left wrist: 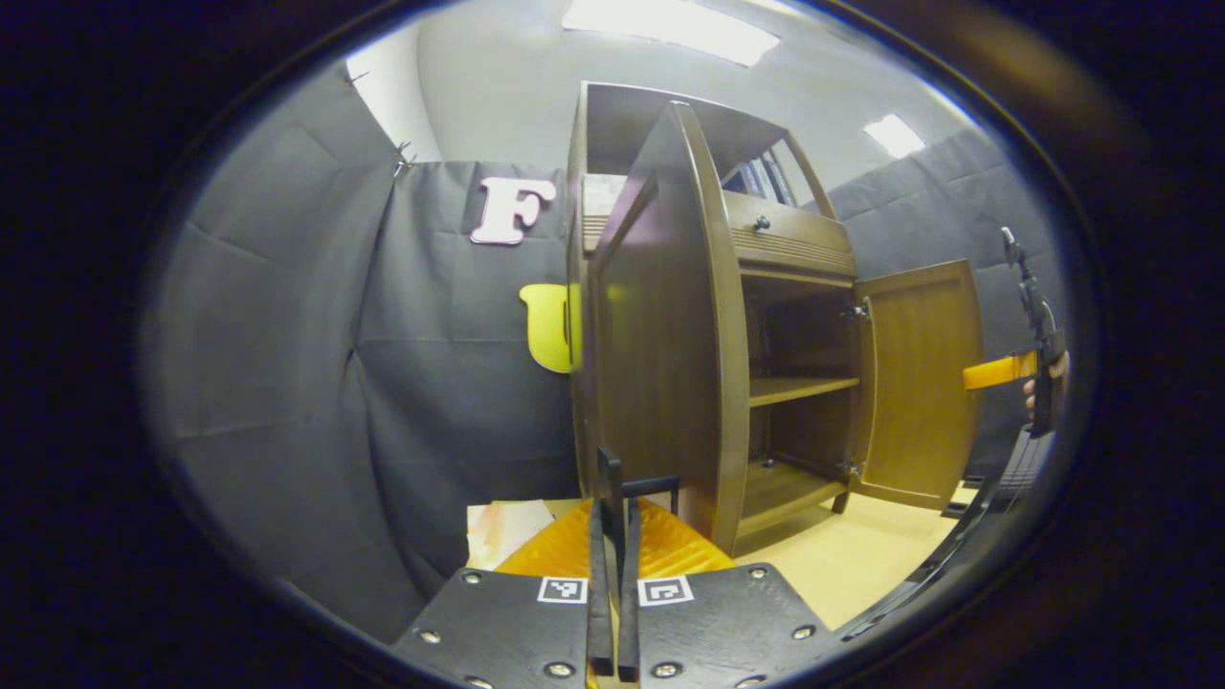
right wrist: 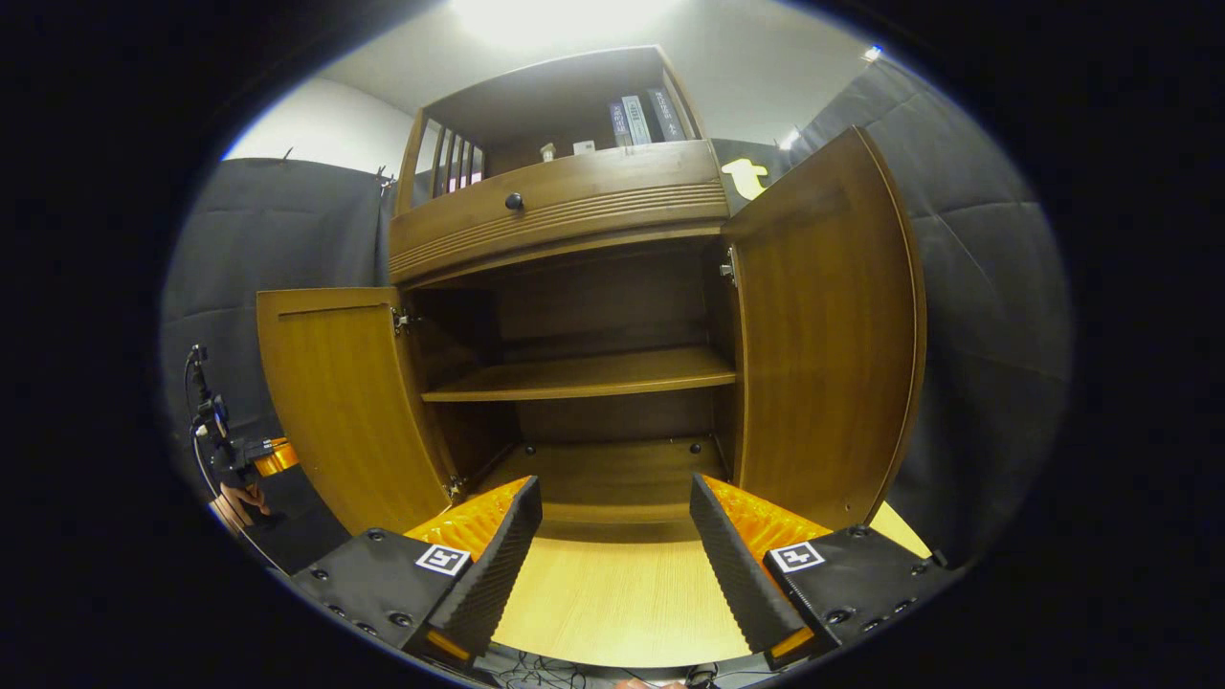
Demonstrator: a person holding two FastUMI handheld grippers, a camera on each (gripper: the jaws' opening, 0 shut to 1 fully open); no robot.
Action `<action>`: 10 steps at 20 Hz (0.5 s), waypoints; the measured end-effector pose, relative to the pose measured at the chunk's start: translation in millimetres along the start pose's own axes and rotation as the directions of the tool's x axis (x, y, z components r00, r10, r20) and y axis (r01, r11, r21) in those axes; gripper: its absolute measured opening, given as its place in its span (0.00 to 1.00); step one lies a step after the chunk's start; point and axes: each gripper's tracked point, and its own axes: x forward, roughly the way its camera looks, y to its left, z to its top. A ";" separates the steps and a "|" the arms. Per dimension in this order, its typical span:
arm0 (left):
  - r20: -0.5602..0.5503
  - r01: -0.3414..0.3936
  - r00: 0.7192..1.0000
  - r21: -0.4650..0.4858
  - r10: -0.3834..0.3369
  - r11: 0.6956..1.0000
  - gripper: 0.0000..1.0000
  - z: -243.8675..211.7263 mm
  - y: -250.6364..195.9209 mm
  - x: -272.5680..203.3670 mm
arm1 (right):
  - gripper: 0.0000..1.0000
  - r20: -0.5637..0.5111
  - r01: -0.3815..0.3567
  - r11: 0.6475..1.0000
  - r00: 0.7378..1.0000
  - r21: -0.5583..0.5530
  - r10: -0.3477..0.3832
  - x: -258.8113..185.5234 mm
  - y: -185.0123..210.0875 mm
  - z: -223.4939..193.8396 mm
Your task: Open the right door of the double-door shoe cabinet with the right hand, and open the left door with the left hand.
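The brown shoe cabinet [right wrist: 565,206] stands with both doors swung wide. Its left door [left wrist: 660,316] [right wrist: 335,402] turns its outer face to the left gripper view. There my left gripper [left wrist: 619,478] has its fingers close together on that door's dark bar handle [left wrist: 656,482]. A hand holds the same gripper [right wrist: 230,440] behind the left door in the right gripper view. The right door [right wrist: 823,335] [left wrist: 924,373] hangs free. My right gripper [right wrist: 612,498] is open before the cabinet's bare shelf [right wrist: 584,375], holding nothing. Beside the right door it appears again [left wrist: 1038,354].
A drawer with a round knob [right wrist: 514,201] sits above the doors, and books [right wrist: 641,117] stand on top. The pale wooden floor [right wrist: 612,593] runs in front. Black cloth walls [left wrist: 316,364] close in on both sides. A sheet of paper [left wrist: 502,531] lies by the left wall.
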 end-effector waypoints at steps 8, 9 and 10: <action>0.015 0.021 1.000 -0.031 -0.020 0.999 0.04 7.9 14.0 -10.7 | 0.98 0.010 0.027 1.000 1.000 -0.009 -0.027 8.2 -0.5 19.9; 0.020 0.001 1.000 -0.030 0.000 1.000 0.04 10.4 14.8 -17.9 | 0.98 0.020 0.033 0.999 0.999 -0.012 -0.032 9.5 -1.7 24.9; 0.031 -0.019 0.999 -0.034 0.020 0.999 0.04 16.6 14.5 -28.7 | 0.98 0.028 0.040 0.999 0.999 -0.016 -0.040 9.3 -3.6 27.2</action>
